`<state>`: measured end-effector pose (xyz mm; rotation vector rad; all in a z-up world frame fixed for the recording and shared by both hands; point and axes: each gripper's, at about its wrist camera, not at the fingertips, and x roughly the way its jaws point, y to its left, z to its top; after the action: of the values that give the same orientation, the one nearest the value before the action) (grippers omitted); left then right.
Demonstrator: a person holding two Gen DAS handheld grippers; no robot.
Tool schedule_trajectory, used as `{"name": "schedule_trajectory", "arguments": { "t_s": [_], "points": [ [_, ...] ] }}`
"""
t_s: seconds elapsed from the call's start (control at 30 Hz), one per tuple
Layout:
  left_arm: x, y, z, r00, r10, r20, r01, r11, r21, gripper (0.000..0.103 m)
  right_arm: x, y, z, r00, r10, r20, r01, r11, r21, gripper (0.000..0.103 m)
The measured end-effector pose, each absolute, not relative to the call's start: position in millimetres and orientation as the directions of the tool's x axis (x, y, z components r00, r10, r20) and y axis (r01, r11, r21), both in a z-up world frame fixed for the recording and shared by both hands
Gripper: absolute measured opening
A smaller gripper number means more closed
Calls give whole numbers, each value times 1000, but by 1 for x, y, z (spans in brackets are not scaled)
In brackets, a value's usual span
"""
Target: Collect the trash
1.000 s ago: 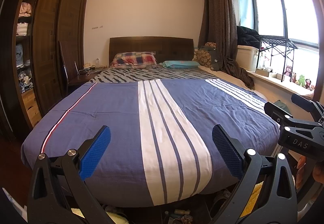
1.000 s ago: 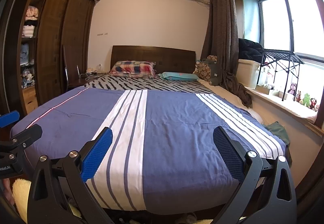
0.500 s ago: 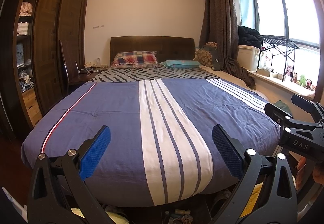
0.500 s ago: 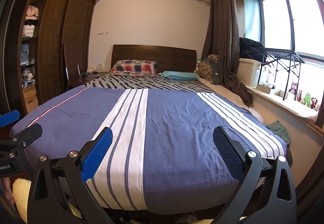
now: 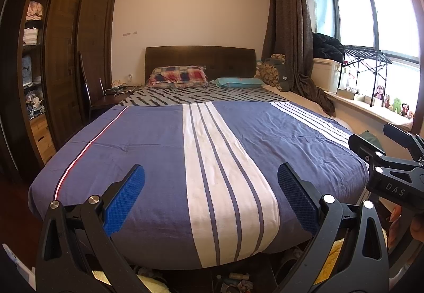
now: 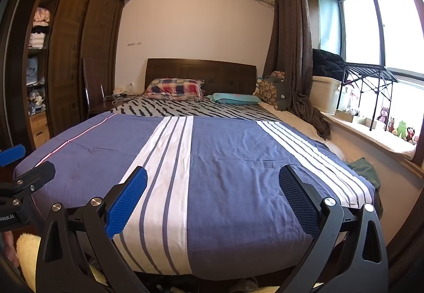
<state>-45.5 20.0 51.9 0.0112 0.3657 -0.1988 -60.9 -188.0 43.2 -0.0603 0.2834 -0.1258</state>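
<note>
Small scraps of litter (image 5: 235, 281) lie on the dark floor just under the foot of the bed; what they are is too dim to tell. My left gripper (image 5: 210, 168) is open and holds nothing, hovering before the bed's foot edge. My right gripper (image 6: 212, 170) is likewise open and empty, at about the same height. The right gripper (image 5: 369, 134) shows at the right edge of the left wrist view, and the left gripper (image 6: 29, 160) at the left edge of the right wrist view. Nothing sits on the blue striped bedcover (image 5: 148, 150).
The bed (image 6: 238, 160) fills the room ahead. A dark wardrobe (image 5: 66, 54) and a chair (image 5: 87, 97) stand on the left. At right is a windowsill (image 6: 371, 131) with toys and a black rack (image 6: 371, 75). A green cloth (image 6: 363, 165) and a yellow rug (image 6: 26, 250) lie on the floor.
</note>
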Motion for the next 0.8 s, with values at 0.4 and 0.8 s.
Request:
{"name": "schedule_trajectory", "arguments": {
  "t_s": [0.4, 0.8],
  "points": [
    [-41, 25, 50, 909, -204, -363, 200, 979, -50, 95, -56, -188, 41, 947, -140, -289, 123, 989, -79, 100],
    [-35, 25, 45, 910, -189, -370, 181, 982, -56, 95, -50, -187, 39, 942, -139, -306, 120, 989, -81, 100]
  ]
}}
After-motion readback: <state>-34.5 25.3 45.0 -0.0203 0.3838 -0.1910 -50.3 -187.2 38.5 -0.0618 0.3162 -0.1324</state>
